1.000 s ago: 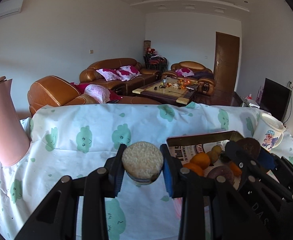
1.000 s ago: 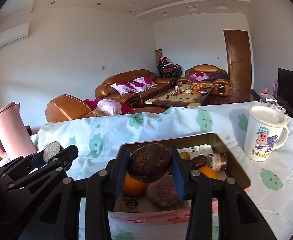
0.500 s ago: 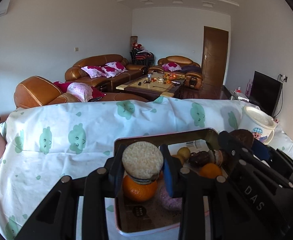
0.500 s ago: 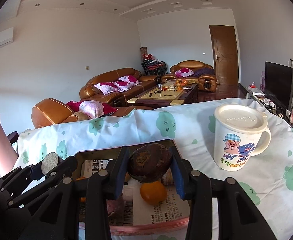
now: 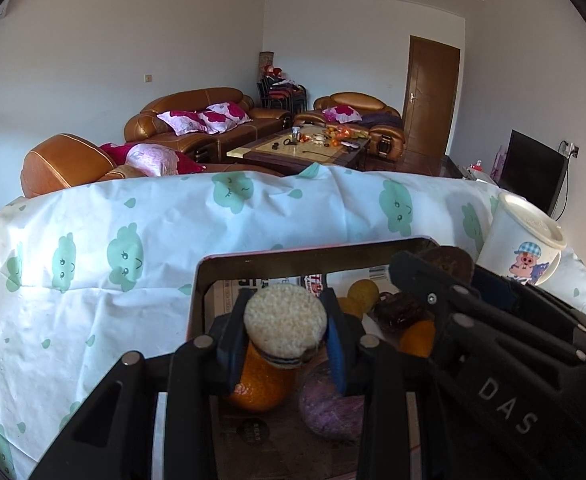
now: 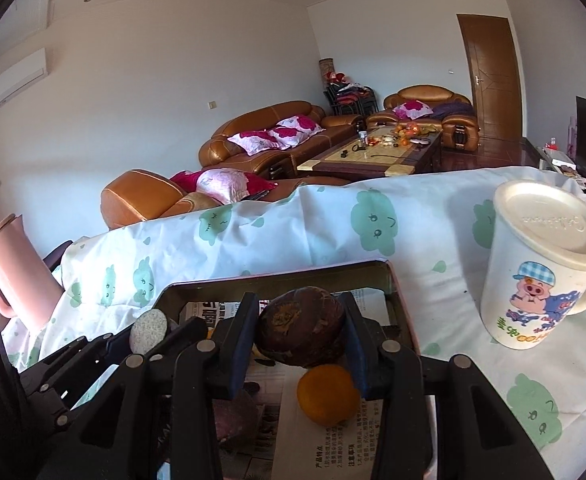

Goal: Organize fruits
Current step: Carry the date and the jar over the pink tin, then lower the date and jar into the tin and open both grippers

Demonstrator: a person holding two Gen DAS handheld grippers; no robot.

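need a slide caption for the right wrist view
Right gripper holds a dark brown wrinkled fruit above the newspaper-lined metal tray.

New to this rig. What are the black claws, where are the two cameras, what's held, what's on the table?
There is no robot arm: a person holds a two-finger gripper in each hand, and each carries a fisheye camera looking along its fingers. The left view shows the left gripper shut on a pale round rough-topped item. The right view shows the right gripper shut on a dark brown fruit. Both hover over a metal tray lined with newspaper, holding oranges and a purple fruit. The tray sits on a cloud-print tablecloth, beside a lidded cartoon mug. A pink jug stands far left.
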